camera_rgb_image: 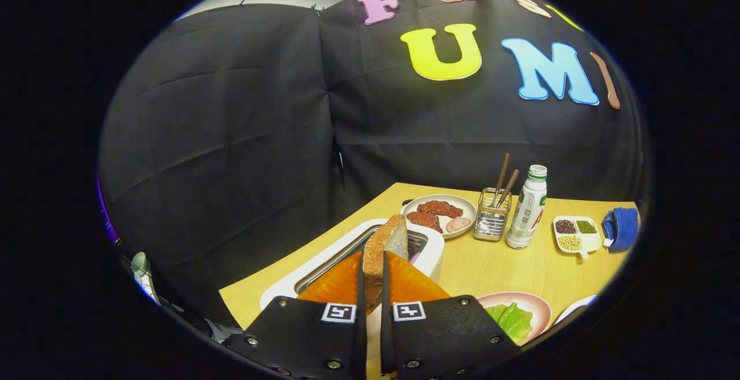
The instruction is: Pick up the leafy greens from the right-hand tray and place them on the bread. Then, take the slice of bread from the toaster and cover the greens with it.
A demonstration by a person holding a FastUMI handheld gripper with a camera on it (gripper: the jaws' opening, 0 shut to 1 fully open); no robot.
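Note:
My gripper (374, 273) is shut on a slice of bread (386, 247), both fingers pressing its flat sides. The slice stands upright in the slot of the white toaster (430, 250), its brown crust toward me and its upper part above the slot. To the right of the fingers, a pink plate (535, 305) holds leafy greens (511, 319); whether bread lies under them I cannot tell, as the gripper hides part of the plate.
On the wooden table (491, 264) beyond the toaster sit a plate of meat slices (439, 215), a wire holder with chopsticks (492, 218), a white bottle (527, 209), a small divided dish of beans (575, 234) and a blue cloth (621, 228). A white rim (578, 306) shows by the pink plate.

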